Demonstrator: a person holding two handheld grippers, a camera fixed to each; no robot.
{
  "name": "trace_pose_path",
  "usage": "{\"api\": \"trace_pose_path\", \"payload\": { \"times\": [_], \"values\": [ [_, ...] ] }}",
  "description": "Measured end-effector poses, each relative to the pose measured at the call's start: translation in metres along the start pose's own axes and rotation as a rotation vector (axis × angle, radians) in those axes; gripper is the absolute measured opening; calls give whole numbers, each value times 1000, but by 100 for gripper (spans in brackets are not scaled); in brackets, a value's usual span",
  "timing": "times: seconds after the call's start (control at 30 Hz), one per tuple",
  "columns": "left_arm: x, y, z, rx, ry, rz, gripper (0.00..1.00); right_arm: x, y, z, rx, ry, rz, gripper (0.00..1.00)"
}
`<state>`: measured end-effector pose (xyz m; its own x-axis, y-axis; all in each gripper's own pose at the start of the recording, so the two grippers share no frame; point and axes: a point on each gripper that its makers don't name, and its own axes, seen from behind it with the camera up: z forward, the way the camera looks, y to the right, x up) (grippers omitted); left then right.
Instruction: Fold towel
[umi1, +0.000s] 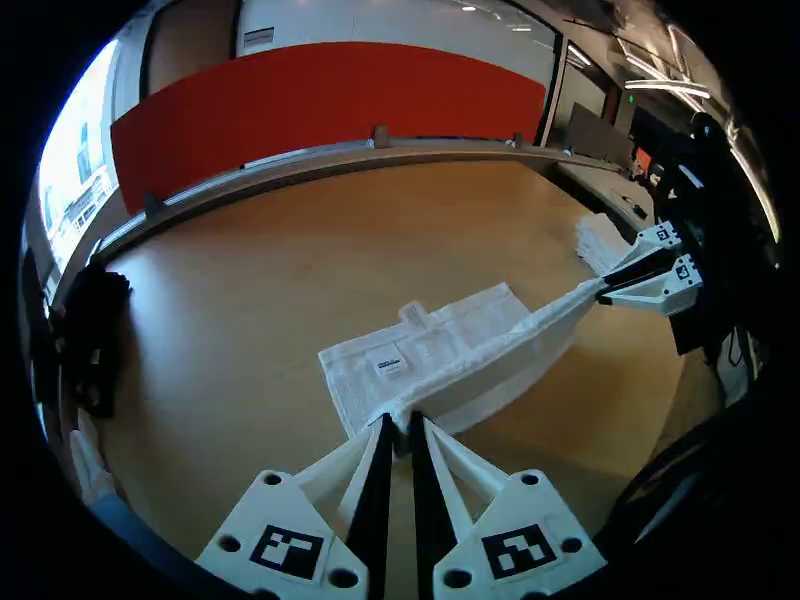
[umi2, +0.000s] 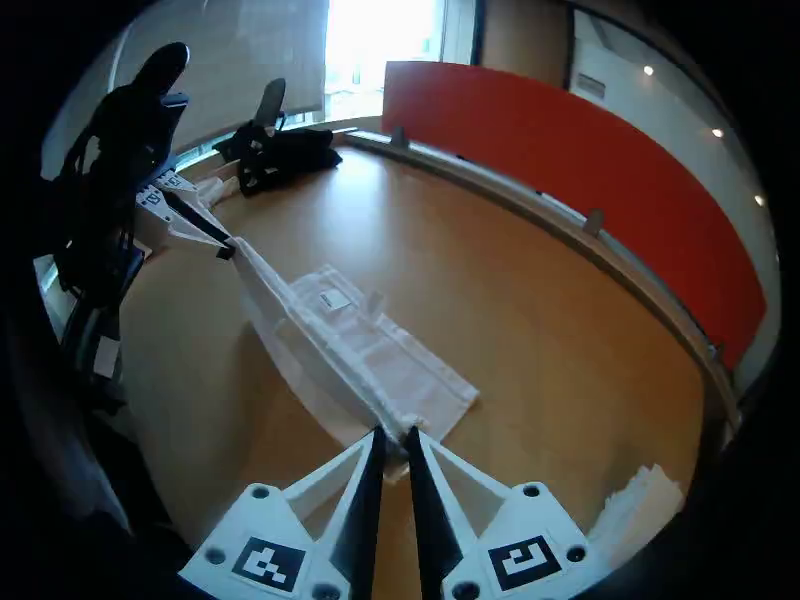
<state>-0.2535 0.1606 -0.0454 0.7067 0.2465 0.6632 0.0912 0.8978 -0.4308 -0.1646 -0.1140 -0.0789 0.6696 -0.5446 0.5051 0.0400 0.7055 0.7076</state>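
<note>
Towel (umi1: 440, 350) stretches between left claw (umi1: 400, 422) and right claw (umi2: 393, 436), both clamped on it.

Broad bare wood of the desk (umi1: 280, 270) is left open beyond the towel (umi1: 440, 350), as far as the red partition (umi1: 330, 100). Passage is narrowed by a stack of folded cloths (umi1: 600, 240) at one end and by a black object (umi1: 90, 320) at the other.

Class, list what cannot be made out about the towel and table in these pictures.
- Left gripper view: print on the small tag of the white rectangular cloth towel, too small.
- Right gripper view: white folded cloth stack, cut off at the view's edge.
- Both views: towel corners, hidden between the left tongs and the right tongs.
</note>
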Motion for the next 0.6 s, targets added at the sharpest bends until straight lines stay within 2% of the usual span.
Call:
{"api": "trace_pose_path", "payload": {
  "times": [0.6],
  "values": [
    [-10, -11, 28, 11, -41, -14, 13, -6, 10, 25, 16, -40, -5, 16]
  ]
}}
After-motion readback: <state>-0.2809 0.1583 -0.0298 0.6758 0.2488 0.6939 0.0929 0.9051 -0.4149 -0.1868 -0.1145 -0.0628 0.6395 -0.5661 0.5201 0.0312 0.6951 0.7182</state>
